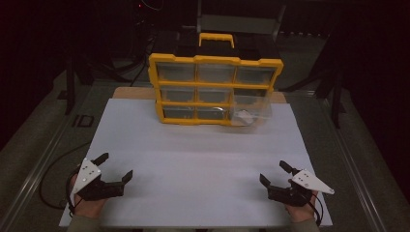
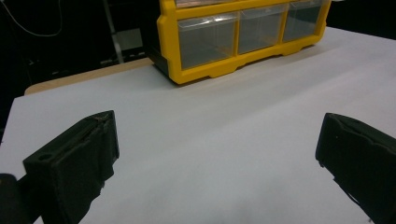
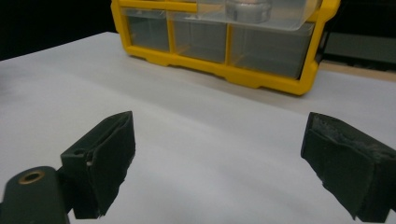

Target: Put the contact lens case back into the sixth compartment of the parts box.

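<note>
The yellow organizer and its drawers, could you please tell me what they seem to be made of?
The organizer frame looks like moulded yellow plastic, smooth with a slight sheen. The drawers seem clear plastic: you see through them, and they catch glare.

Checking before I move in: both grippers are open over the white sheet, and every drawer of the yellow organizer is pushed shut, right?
Not quite. One clear drawer at the right of the yellow organizer is pulled out, as the high view shows. The left gripper and right gripper are indeed open over the white sheet.
</note>
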